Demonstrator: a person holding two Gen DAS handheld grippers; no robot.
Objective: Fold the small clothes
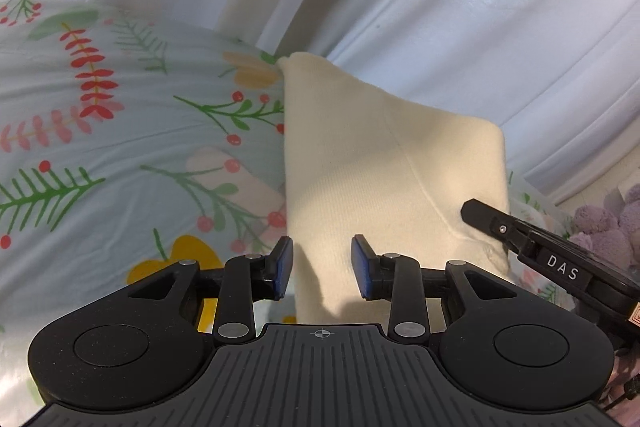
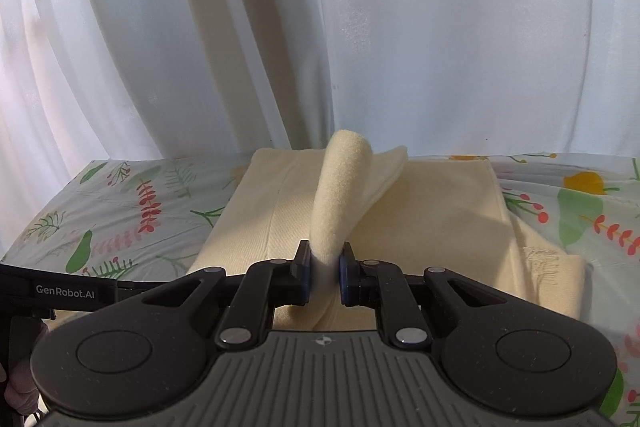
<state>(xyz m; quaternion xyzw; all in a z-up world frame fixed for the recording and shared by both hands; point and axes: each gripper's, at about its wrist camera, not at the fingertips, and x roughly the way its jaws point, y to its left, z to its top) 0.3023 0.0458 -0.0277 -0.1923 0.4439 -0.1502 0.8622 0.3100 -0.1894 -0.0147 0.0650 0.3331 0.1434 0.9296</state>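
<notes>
A cream knit garment (image 1: 384, 163) lies folded on the floral sheet (image 1: 100, 131). My left gripper (image 1: 322, 267) is open, its blue pads on either side of the garment's near edge, gripping nothing. My right gripper (image 2: 325, 269) is shut on a fold of the cream garment (image 2: 340, 195), which bulges up between its jaws and is lifted off the layers below. The right gripper also shows in the left wrist view (image 1: 520, 239) at the garment's right corner. The left gripper's body shows at the left edge of the right wrist view (image 2: 60, 293).
White curtains (image 2: 360, 27) hang right behind the bed. A purple plush thing (image 1: 612, 223) sits at the right edge. The floral sheet (image 2: 120, 211) extends left and right of the garment.
</notes>
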